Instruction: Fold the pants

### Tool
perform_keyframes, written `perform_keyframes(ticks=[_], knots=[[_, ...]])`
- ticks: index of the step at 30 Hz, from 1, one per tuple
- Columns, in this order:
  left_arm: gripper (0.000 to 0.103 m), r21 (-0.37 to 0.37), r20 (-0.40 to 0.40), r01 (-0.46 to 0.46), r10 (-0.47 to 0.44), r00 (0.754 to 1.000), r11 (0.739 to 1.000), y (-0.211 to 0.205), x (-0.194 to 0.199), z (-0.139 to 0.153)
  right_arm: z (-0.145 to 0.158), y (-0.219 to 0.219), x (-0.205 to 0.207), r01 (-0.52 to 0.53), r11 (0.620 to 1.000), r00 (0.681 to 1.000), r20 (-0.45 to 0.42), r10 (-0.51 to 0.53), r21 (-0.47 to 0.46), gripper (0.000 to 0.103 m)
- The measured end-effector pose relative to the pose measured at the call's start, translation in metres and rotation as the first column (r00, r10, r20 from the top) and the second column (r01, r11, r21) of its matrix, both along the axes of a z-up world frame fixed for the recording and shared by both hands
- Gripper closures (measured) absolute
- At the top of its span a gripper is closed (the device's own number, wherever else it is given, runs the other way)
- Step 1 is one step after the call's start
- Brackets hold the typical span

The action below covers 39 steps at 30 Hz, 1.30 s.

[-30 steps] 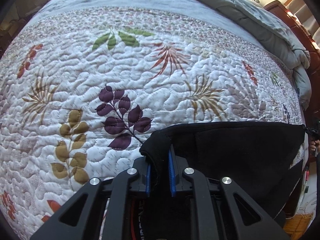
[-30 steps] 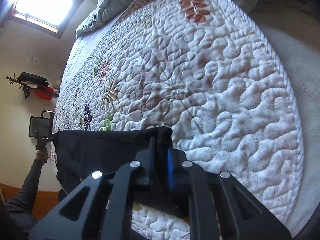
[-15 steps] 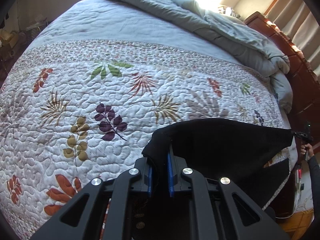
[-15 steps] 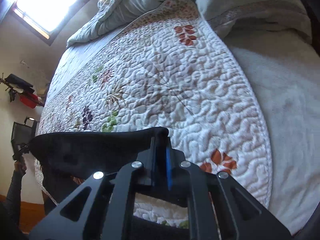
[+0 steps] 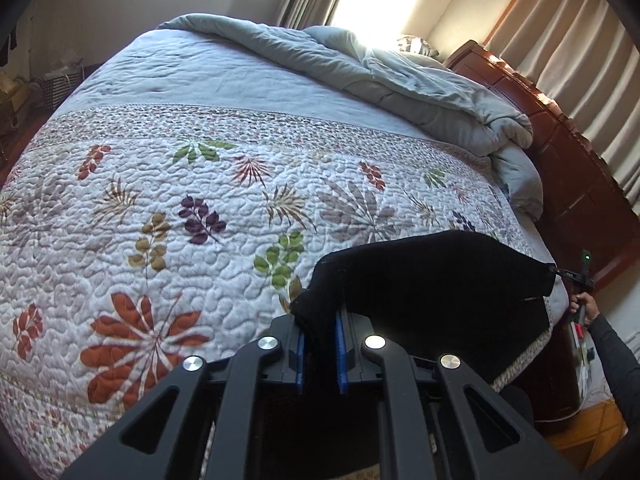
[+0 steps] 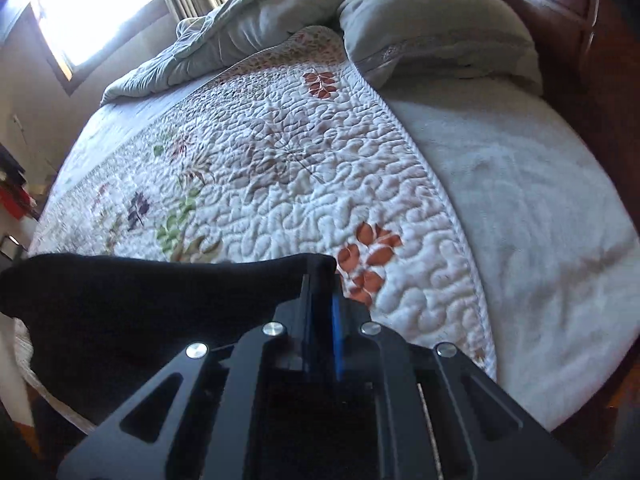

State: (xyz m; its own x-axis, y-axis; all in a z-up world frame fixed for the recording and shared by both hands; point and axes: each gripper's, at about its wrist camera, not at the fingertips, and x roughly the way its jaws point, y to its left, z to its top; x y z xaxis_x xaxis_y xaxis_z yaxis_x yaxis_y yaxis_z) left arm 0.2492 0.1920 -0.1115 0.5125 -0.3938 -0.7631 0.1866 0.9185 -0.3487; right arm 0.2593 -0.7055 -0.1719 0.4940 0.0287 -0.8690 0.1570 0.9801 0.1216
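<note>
- Two black two-finger grippers hold one pair of black fabric pants (image 5: 436,280) stretched between them above the near edge of a bed.
- Left gripper (image 5: 320,320): its blue-padded fingers (image 5: 341,344) are clamped on a bunched corner of the dark cloth, which rises in a small fold above the pads.
- Right gripper (image 6: 322,292): its jaws are pressed together on the opposite corner of the same garment, with a blue pad (image 6: 337,320) showing beside the pinched fabric.
- From the left wrist view, the top edge of the pants runs taut toward the far right, where the other tool and the person's right hand (image 5: 585,307) in a dark sleeve are visible.
- Below that edge the cloth hangs down over the side of the bed.
- Under and beyond the garment lies a white quilted bedspread printed with coloured leaves (image 5: 208,200).
- At the far end of the bed a rumpled grey-green duvet (image 5: 360,72) is piled up.
- A grey pillow (image 6: 436,24) rests near the dark wooden headboard (image 5: 572,160).
- Pale curtains (image 5: 580,52) hang behind the headboard.
</note>
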Motion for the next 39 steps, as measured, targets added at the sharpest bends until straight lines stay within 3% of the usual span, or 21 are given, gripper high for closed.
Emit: perform_keyframes(ticks=[6, 12, 20, 21, 23, 25, 28, 31, 34, 35, 37, 39], knots=[[0.092, 0.001, -0.003, 0.005, -0.005, 1.000, 1.000, 0.010, -0.053, -0.014, 0.003, 0.019, -0.060, 0.037, 0.992, 0.995, 0.092, -0.026, -0.118, 0.095], [0.090, -0.028, -0.062, -0.022, 0.020, 0.998, 0.999, 0.029, -0.090, -0.046, -0.001, 0.030, -0.105, 0.110, 0.985, 0.987, 0.135, -0.092, -0.131, 0.093], [0.085, 0.030, -0.211, -0.005, 0.012, 0.977, 1.000, 0.025, -0.109, -0.110, -0.038, 0.034, -0.139, 0.185, 0.978, 0.983, 0.034, -0.183, -0.099, 0.083], [0.081, 0.033, -0.227, -0.014, 0.021, 0.974, 0.999, 0.026, -0.111, -0.116, -0.042, 0.033, -0.142, 0.193, 0.978, 0.981, 0.018, -0.192, -0.081, 0.073], [0.059, 0.054, -0.243, -0.050, 0.062, 0.968, 0.997, 0.032, -0.117, -0.122, -0.049, 0.029, -0.151, 0.234, 0.972, 0.972, -0.006, -0.234, -0.011, 0.059], [0.037, 0.079, -0.246, -0.080, 0.097, 0.964, 0.994, 0.039, -0.123, -0.122, -0.052, 0.025, -0.159, 0.269, 0.961, 0.963, -0.028, -0.268, 0.069, 0.056], [0.026, 0.131, -0.269, -0.115, 0.147, 0.952, 0.985, 0.052, -0.139, -0.122, -0.056, 0.020, -0.172, 0.317, 0.927, 0.948, -0.059, -0.312, 0.201, 0.053], [0.025, 0.130, -0.279, -0.172, 0.203, 0.939, 0.976, 0.069, -0.161, -0.118, -0.055, 0.021, -0.184, 0.344, 0.877, 0.937, -0.064, -0.343, 0.334, 0.051], [0.022, 0.020, -0.247, -0.273, 0.269, 0.931, 0.962, 0.083, -0.184, -0.098, -0.048, 0.028, -0.190, 0.320, 0.825, 0.937, -0.029, -0.347, 0.466, 0.045], [0.019, -0.041, -0.230, -0.301, 0.284, 0.931, 0.953, 0.084, -0.189, -0.090, -0.045, 0.030, -0.191, 0.316, 0.808, 0.933, -0.011, -0.359, 0.497, 0.038], [0.011, -0.210, -0.184, -0.342, 0.306, 0.934, 0.916, 0.081, -0.197, -0.075, -0.042, 0.030, -0.191, 0.323, 0.774, 0.921, 0.007, -0.390, 0.544, 0.036], [0.009, -0.341, -0.192, -0.371, 0.323, 0.927, 0.864, 0.072, -0.196, -0.075, -0.044, 0.028, -0.188, 0.346, 0.731, 0.903, 0.002, -0.429, 0.588, 0.035]])
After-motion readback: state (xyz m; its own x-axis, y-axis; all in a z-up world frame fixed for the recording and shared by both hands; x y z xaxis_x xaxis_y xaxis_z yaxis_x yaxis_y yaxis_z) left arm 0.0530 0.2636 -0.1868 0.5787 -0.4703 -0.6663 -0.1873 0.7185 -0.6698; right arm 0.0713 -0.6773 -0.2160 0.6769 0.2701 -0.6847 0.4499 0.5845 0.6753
